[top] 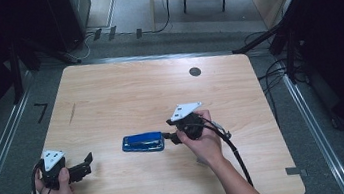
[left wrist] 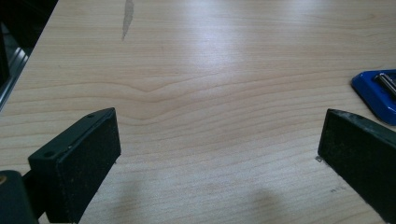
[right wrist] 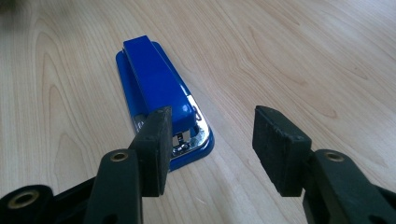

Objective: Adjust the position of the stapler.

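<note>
A blue stapler (top: pixel 142 143) lies flat near the middle of the wooden table (top: pixel 134 92), its long side running left to right. My right gripper (top: pixel 168 129) sits just right of it, jaws pointing at its near end. In the right gripper view the stapler (right wrist: pixel 159 88) stretches away ahead and its metal-nosed end lies beside the left jaw, while my right gripper (right wrist: pixel 212 126) stands open with bare wood in the gap. My left gripper (top: pixel 87 166) rests near the table's front left, open wide (left wrist: pixel 219 130) over bare wood. A corner of the stapler (left wrist: pixel 378 91) shows at the right edge there.
A round dark hole (top: pixel 195 72) sits in the tabletop at the back right. A thin dark streak (top: pixel 72 113) marks the wood at the left. Dark stands, cables and a pale bench surround the table on the grey floor.
</note>
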Available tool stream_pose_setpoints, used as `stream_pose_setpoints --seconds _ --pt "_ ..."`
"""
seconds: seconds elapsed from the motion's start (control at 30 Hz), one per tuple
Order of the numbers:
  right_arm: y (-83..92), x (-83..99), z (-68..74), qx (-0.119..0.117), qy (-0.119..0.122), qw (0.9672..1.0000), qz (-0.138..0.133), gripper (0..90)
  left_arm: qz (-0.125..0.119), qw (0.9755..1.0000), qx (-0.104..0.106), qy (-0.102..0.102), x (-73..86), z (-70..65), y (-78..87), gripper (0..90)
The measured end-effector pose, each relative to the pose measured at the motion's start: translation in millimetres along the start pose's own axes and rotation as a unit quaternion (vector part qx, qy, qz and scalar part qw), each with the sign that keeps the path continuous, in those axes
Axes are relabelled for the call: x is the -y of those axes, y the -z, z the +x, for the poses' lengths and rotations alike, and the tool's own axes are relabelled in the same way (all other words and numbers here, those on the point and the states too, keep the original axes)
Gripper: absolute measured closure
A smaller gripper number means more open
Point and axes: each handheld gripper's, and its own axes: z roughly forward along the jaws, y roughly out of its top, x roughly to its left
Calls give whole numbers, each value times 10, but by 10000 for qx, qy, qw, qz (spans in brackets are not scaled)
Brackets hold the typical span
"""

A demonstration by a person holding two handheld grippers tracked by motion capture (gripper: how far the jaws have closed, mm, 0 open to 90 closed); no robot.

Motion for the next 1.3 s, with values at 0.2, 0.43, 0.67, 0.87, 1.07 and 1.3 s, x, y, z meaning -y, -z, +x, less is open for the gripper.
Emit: stream_pose_setpoints --seconds 0.2,0.43,0.67,0.87,1.07,1.3 --pt "-68 -50 1 -31 81 9999 70 474 0 10000 -8 1 0 -1 -1 0" --pt "-61 -110 7 -92 78 9999 21 474 17 10000 -3 7 -2 3 -2 0" --pt "-100 -162 52 -257 189 9995 58 458 20 10000 -4 -6 -2 0 -6 0" --pt "-178 -195 97 -410 316 9985 168 456 32 10000 6 7 -3 2 -6 0" --pt "-344 -238 128 -535 370 9974 315 557 45 10000 -28 -61 -3 -18 -10 0" --pt "-503 -277 179 -631 500 9955 491 567 49 9999 -40 -110 -4 -22 -10 0"
